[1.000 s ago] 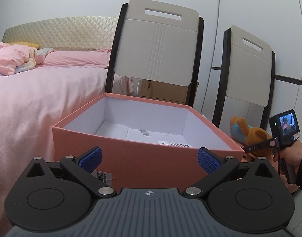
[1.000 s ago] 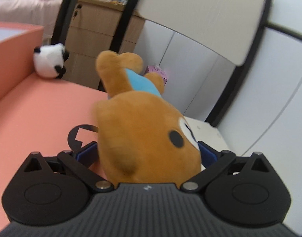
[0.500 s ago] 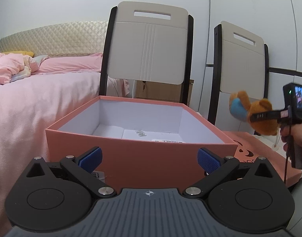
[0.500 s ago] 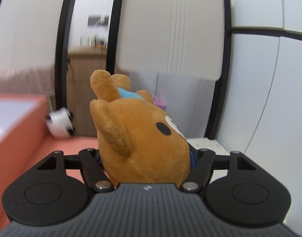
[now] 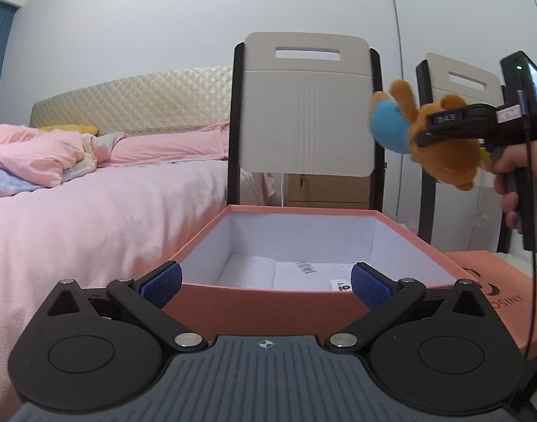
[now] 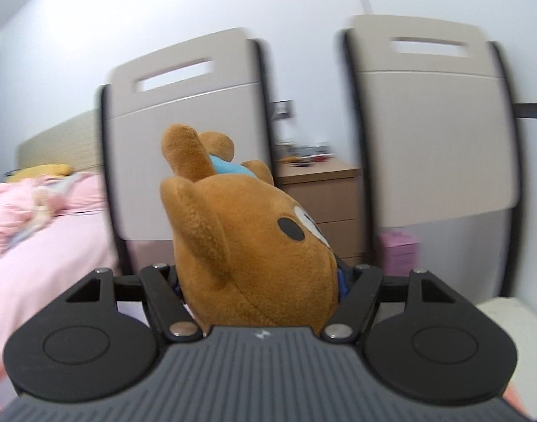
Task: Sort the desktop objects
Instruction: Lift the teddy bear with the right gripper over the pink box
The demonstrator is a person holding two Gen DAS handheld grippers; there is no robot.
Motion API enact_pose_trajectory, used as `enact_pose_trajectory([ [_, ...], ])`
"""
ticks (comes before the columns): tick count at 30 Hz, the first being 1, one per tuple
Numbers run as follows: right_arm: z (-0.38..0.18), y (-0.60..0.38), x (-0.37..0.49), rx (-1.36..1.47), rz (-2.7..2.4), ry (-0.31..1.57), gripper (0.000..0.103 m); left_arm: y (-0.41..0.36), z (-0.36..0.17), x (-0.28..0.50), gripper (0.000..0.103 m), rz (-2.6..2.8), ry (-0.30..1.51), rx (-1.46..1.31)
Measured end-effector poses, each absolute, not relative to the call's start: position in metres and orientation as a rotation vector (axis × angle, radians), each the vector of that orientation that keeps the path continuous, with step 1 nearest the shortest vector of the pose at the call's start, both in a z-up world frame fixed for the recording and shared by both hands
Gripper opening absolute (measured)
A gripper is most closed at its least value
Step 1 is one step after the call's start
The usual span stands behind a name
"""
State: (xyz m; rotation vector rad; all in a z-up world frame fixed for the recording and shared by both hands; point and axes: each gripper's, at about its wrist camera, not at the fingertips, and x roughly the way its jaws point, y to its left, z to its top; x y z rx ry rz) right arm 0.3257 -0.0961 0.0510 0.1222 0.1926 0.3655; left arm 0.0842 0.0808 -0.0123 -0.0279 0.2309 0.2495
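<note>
Since 1 second ago the plush bear [image 6: 254, 246] has risen from the pink lid to hang in the air, above and to the right of the open pink box [image 5: 303, 302], and the left wrist view now looks deeper into that box. The right gripper [image 6: 257, 283] clamps the bear by its head, its 2 jaws drawn in tight against the brown fur on either side; the head fills the gap and the body, with its blue patch, points away from the camera. The left gripper [image 5: 266, 283] holds nothing, its 2 blue-padded jaws spread wide just short of the box's near wall. The right wrist view is blurred, so the 2 chairs [image 6: 433, 126] behind smear sideways. The bear hides the right gripper's pads almost wholly. In the left wrist view the pink lid [image 5: 507, 281] is cut off at the right.
</note>
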Motion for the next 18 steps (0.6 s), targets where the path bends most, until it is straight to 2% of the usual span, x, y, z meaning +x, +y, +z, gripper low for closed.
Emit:
enact_pose_trajectory([
  [11,0.026,0.011,0.353,0.095,0.623,0.424,0.072,0.097,-0.010,0.084,0.103,0.280,0.230,-0.091],
  [18,0.008,0.025,0.368,0.192,0.650,0.568,0.072,0.097,-0.010,0.084,0.103,0.277,0.238,-0.093],
])
